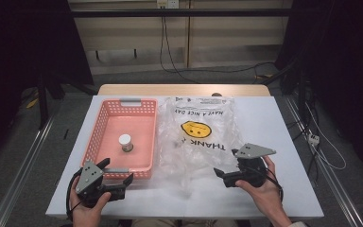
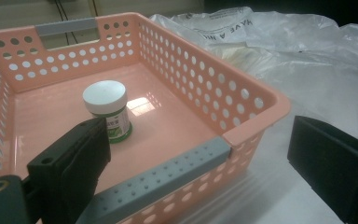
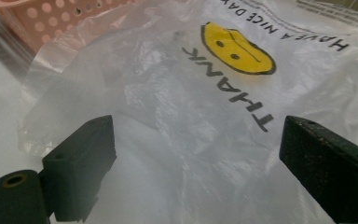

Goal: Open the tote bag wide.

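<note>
A pink perforated basket (image 1: 99, 127) lies at the table's left-centre, and a small white-lidded jar (image 1: 125, 142) with a green label stands upright inside it. Right of the basket lies a flat clear plastic bag (image 1: 198, 137) printed with a yellow smiley face. My left gripper (image 1: 118, 170) is open at the basket's near right corner, holding nothing. In the left gripper view the jaws of that gripper (image 2: 200, 140) straddle the grey-handled near rim of the basket (image 2: 256, 100), with the jar (image 2: 107, 107) beyond. My right gripper (image 1: 226, 163) is open at the bag's near right edge; in the right gripper view it (image 3: 196, 140) faces the bag (image 3: 191, 93).
The white tabletop (image 1: 274, 123) has bare room to the right of the bag and along the near edge. Cables run across the floor behind the table, and dark curtains hang on both sides. A corner of the basket (image 3: 51, 18) lies beyond the bag.
</note>
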